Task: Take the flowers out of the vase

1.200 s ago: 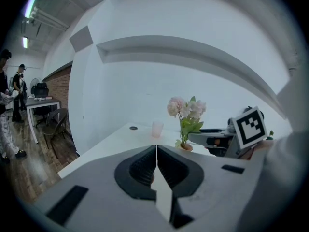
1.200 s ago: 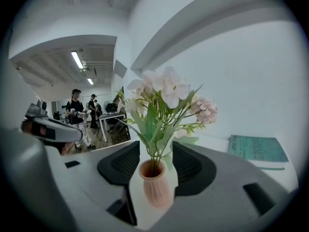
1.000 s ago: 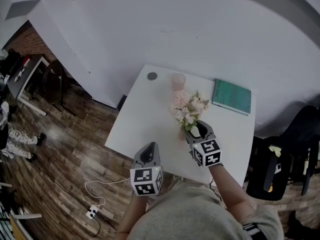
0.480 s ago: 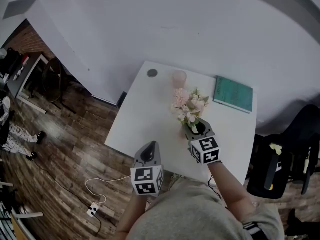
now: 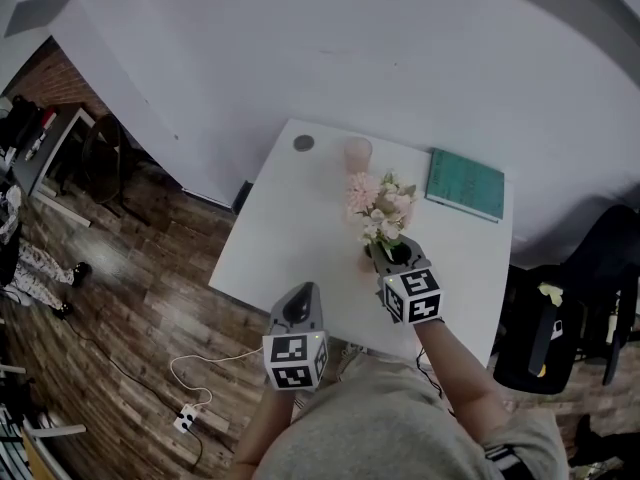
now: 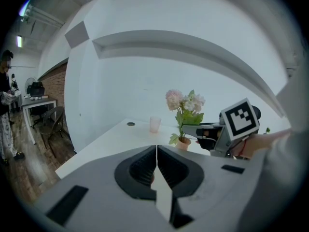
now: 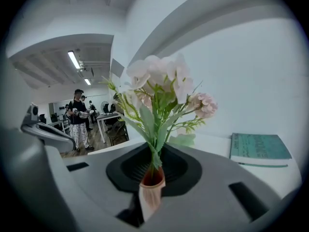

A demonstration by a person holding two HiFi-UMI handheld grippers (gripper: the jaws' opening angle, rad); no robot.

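**Right gripper closing round the stems, vase not yet steadied**

The right gripper point(image 5: 388, 253) reaches in level with the top of the vase point(image 6: 183, 144), and its jaws are closing. The green stems point(image 7: 155, 154) stand between them, just above the vase's rim. The gap looks wider than the bundle of stems, so the pads do not seem to press yet. The flowers point(image 7: 159, 76) are in the vase, their pink and white heads standing well above it. The left gripper point(image 6: 157, 178) has its jaws together on nothing and is held well to the person's side of the vase, over the near edge of the worktop point(image 5: 290, 233).

To do this step well, the closing should probably take in every stem, low down near the rim, and stop once they are firm rather than crushed. The pull would then best go straight up along the vase's own line. The vase is small and looks light, so it may rise with the stems or tip. The idle left gripper could steady it at the body first.

Beyond the vase stand a pale pink cup point(image 5: 357, 155) and a small dark disc point(image 5: 303, 143). A green book point(image 5: 463, 188) lies beyond it to the right.

In the head view the blooms and the right gripper cover nearly all of the vase. In the right gripper view its foot is cut off by the gripper body. How deep the stems sit, and whether anything inside holds them, cannot be seen.
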